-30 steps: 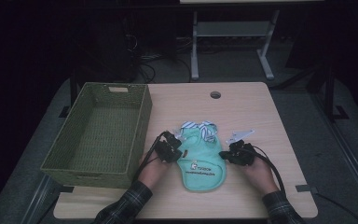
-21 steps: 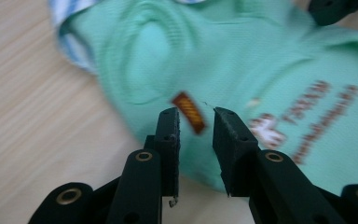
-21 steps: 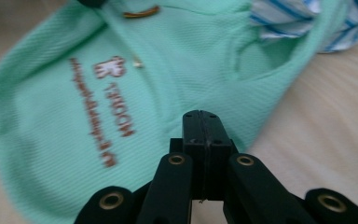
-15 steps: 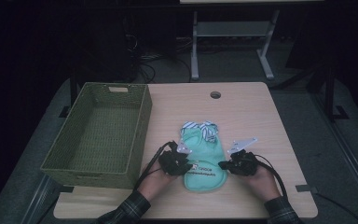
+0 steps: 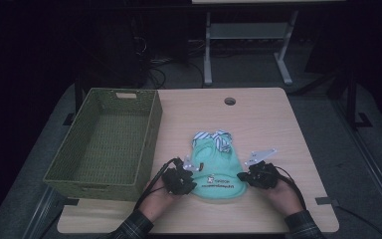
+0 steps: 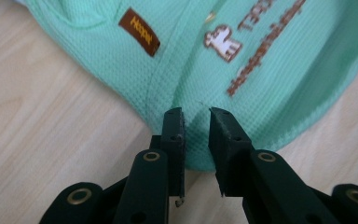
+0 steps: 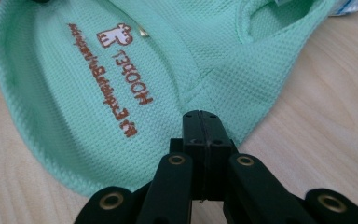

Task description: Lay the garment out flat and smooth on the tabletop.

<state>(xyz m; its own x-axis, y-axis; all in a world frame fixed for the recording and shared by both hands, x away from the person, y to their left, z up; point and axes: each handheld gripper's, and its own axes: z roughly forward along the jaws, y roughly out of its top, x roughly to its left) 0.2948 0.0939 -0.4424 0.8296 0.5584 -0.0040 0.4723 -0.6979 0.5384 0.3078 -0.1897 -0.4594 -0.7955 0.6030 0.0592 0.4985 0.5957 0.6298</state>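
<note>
The garment (image 6: pixel 261 60) was mint-green cloth with a fine waffle-textured knit, matt, bearing a brown woven label (image 6: pixel 139 31). The table (image 5: pixel 268 119) had a smooth, pale wood-grain surface. The basket (image 5: pixel 104 139) was green woven wicker. The left gripper (image 6: pixel 196 116) was matt black plastic with brass-coloured rivets.

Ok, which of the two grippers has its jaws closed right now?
The right gripper: its jaws meet at the green garment's edge. The left gripper shows a gap, straddling the hem.

A light wooden table (image 5: pixel 258 119) with a round cable hole (image 5: pixel 229 101) stands on grey floor (image 5: pixel 328 114). Behind it, the dim room holds a white metal stand (image 5: pixel 248 35) and loose cables (image 5: pixel 154 59).
</note>
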